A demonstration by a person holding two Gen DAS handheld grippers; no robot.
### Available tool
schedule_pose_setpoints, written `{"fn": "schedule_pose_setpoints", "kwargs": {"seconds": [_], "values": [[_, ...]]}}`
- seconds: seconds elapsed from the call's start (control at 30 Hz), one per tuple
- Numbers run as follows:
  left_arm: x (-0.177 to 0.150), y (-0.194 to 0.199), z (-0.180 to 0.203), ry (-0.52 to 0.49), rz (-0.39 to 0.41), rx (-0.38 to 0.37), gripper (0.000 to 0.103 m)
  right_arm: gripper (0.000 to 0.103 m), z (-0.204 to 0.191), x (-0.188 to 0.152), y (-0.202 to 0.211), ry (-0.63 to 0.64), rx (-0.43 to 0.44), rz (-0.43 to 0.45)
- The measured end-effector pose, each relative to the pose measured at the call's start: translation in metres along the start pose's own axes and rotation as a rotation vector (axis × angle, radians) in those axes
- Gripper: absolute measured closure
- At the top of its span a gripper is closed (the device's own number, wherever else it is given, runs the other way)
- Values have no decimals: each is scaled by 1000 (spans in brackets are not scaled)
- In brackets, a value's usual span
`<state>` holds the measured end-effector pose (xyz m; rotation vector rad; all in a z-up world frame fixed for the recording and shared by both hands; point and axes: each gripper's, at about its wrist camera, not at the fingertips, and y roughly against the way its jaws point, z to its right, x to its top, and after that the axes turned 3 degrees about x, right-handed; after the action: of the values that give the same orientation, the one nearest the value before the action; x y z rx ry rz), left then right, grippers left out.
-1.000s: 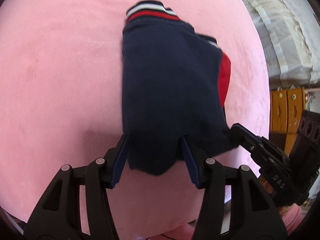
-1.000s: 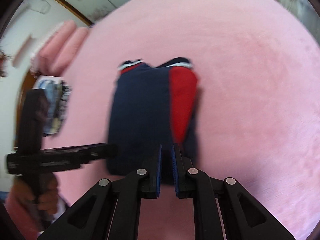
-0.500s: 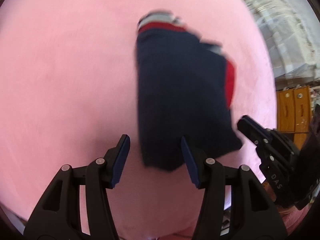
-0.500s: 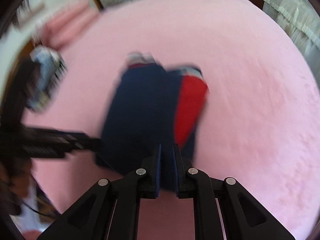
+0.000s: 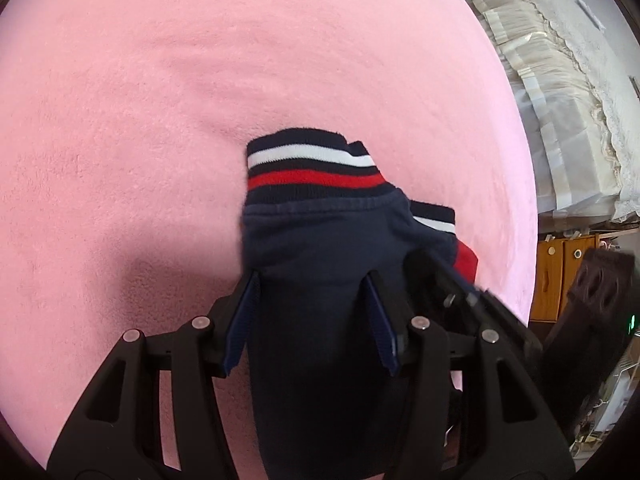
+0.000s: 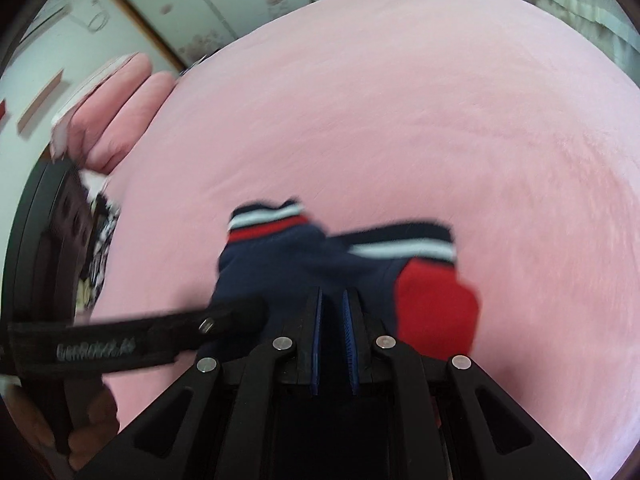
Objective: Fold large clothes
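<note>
Surface: pink plush bed cover (image 5: 160, 100) fills both views; pink pillows (image 6: 116, 96) lie at its far left edge in the right wrist view, and a wooden cabinet (image 5: 560, 276) stands past the right edge in the left wrist view.
Writing: pale lettering runs along the side of the left claw (image 6: 224, 322) where it crosses the right wrist view, too blurred to read.
Garment: navy sweatshirt (image 5: 320, 264), folded, with a red panel (image 6: 436, 304) on its right side.
Left claw (image 5: 312, 304): fingers spread wide, the navy cloth running up between them; whether the pads touch it I cannot tell.
Right claw (image 6: 332, 312): fingers drawn close together with navy cloth between them, pinching the sweatshirt's near edge.
Axis: long axis runs away from both claws, the striped ribbed band (image 5: 308, 168) of navy, white and red at the far end.
</note>
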<state>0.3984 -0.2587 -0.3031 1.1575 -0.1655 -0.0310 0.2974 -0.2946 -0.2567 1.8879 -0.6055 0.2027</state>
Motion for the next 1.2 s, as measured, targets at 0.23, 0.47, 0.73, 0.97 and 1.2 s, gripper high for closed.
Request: {"fn": "schedule_pose_setpoints", "kwargs": {"seconds": [0.23,0.47,0.73,0.97,1.2], "values": [[-9,5,-7,-22,24,10,53,100,5,10,15,39,-82,-9],[-28,28,5,-15,51,102,53,92,5,-13,56,0,-69,-86],[-68,55,20,-62,1,286,53,49,-8,-58,85,-19,-141,-212],[-99,75,23,-27,-67,305,52,35,-34,-70,104,-30,-214,-289],[-118,114,30,-52,-62,356,28,18,-51,-41,140,-18,-246,-272]]}}
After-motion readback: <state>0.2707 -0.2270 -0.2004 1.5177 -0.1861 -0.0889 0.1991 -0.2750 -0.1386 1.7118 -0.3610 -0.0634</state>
